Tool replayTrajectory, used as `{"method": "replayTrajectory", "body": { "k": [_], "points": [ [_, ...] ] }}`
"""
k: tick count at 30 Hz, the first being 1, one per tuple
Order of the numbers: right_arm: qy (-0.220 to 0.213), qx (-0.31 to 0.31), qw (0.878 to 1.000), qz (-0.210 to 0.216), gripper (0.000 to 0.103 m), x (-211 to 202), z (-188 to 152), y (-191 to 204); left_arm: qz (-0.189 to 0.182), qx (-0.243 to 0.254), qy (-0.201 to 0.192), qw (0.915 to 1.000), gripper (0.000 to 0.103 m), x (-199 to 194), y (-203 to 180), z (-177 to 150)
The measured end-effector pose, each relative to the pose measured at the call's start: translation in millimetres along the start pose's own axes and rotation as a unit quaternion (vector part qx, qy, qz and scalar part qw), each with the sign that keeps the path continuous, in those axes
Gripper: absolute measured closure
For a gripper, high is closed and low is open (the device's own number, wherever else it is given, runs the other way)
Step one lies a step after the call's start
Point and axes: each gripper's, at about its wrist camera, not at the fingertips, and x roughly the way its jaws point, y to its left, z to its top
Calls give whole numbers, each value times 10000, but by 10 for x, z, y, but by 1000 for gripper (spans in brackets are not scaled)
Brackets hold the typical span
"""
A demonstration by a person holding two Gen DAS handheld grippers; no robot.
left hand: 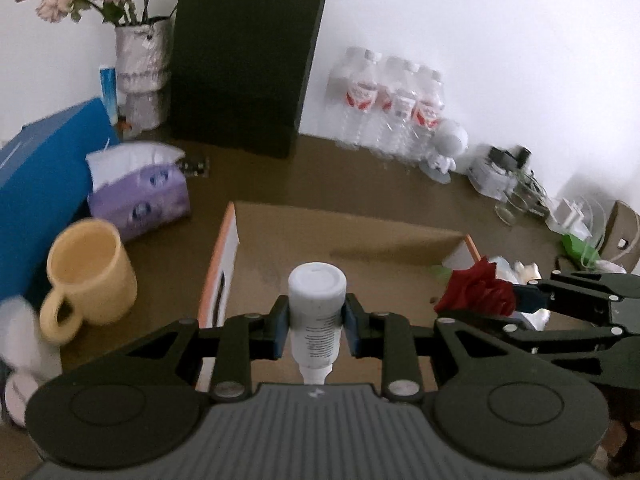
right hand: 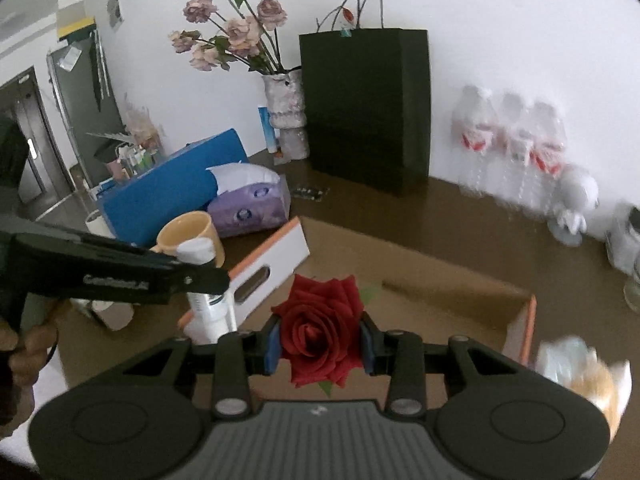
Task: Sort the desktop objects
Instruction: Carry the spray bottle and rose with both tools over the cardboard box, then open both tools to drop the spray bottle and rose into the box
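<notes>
My left gripper (left hand: 316, 324) is shut on a white bottle (left hand: 317, 312), which stands upright between the blue pads above an open cardboard box (left hand: 352, 236). My right gripper (right hand: 320, 338) is shut on a red rose (right hand: 320, 328), held over the same box (right hand: 424, 280). In the left wrist view the rose (left hand: 476, 292) and the right gripper show at the right, beside the bottle. From the right wrist camera the left gripper and the bottle (right hand: 206, 304) appear at the left, with a hand (right hand: 28, 352) on the handle.
A yellow mug (left hand: 86, 276), a purple tissue pack (left hand: 138, 196) and a blue box (left hand: 44, 176) sit left of the cardboard box. A black paper bag (left hand: 244, 68), a vase of flowers (left hand: 140, 64) and water bottles (left hand: 392, 104) line the wall. Clutter lies at the right.
</notes>
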Motion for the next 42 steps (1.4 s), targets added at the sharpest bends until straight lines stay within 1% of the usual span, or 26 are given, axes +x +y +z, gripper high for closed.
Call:
{"method": "replayTrajectory", "body": {
  "k": [3, 6, 10, 11, 13, 16, 19, 22, 25, 29, 31, 36, 37, 38, 42],
  "points": [
    [113, -27, 9999, -73, 66, 237, 197, -12, -119, -116, 94, 9998, 75, 220, 95, 166],
    [336, -30, 9993, -162, 66, 475, 334, -59, -109, -153, 237, 9995, 75, 456, 158, 285],
    [623, 68, 9974, -361, 66, 818, 430, -199, 181, 118, 355, 9991, 75, 772, 165, 400],
    [698, 111, 9966, -417, 66, 907, 449, -240, 200, 174, 400, 9988, 75, 849, 168, 419],
    [856, 204, 9949, -502, 66, 1076, 465, -328, 207, 256, 516, 9981, 75, 1000, 177, 450],
    [1043, 183, 9919, -699, 66, 1311, 459, -410, 210, 354, 709, 9966, 75, 1223, 187, 465],
    [1184, 213, 9891, -852, 66, 1498, 430, -477, 344, 469, 895, 9943, 75, 1431, 187, 452],
    [1341, 243, 9865, -905, 66, 1646, 381, -528, 541, 478, 1057, 9918, 75, 1604, 219, 431],
    [1478, 210, 9838, -990, 67, 1766, 328, -543, 545, 510, 1073, 9914, 75, 1672, 208, 459],
    [1546, 342, 9810, -1119, 66, 1880, 296, -619, 498, 610, 1061, 9912, 75, 1732, 157, 497],
    [1586, 423, 9799, -1132, 66, 1912, 287, -666, 469, 665, 1054, 9911, 75, 1753, 123, 507],
    [1661, 595, 9785, -1071, 66, 1948, 246, -746, 444, 544, 1053, 9920, 75, 1788, 156, 525],
    [1676, 649, 9784, -1025, 64, 1956, 243, -760, 423, 526, 1050, 9922, 75, 1788, 161, 526],
    [1719, 716, 9778, -960, 60, 1965, 234, -777, 391, 519, 1038, 9925, 74, 1778, 162, 525],
    [1717, 764, 9776, -946, 55, 1957, 215, -782, 336, 476, 989, 9934, 70, 1742, 166, 508]
  ]
}}
